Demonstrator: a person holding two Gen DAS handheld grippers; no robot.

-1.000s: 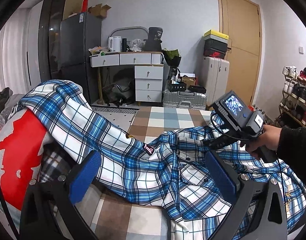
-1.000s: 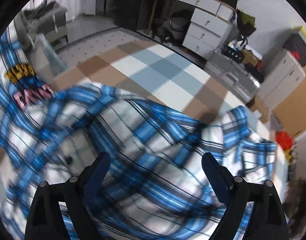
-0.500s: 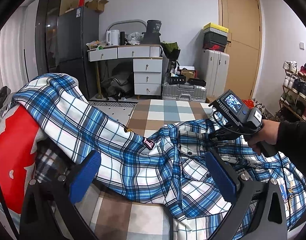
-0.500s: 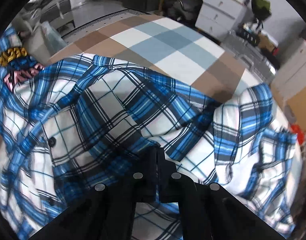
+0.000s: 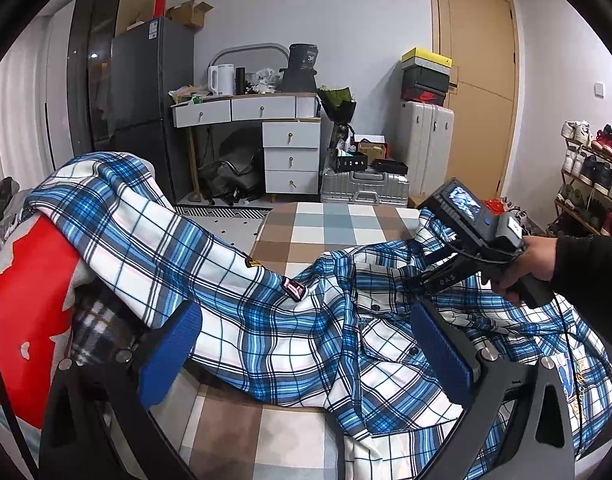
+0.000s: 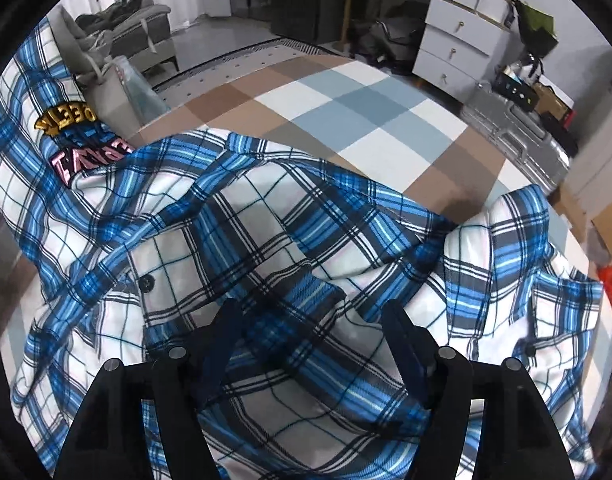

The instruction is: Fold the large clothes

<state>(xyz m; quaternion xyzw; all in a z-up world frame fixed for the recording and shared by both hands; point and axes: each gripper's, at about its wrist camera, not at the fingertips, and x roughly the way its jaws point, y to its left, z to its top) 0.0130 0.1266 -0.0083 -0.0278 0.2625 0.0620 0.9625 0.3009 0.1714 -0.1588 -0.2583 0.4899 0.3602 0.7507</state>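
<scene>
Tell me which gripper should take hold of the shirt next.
Probably right: the right gripper, jaws opening, points down onto the shirt with cloth between its fingers. The left gripper is open, farther back.

surface: bed [image 5: 326,228] with a checked cover in brown, white and blue-grey squares | on it: blue-and-white plaid shirt [image 5: 306,340] spread crumpled across the near part, one side draped up over a red-and-white heap [image 5: 29,320] at the left edge | far squares bare
</scene>
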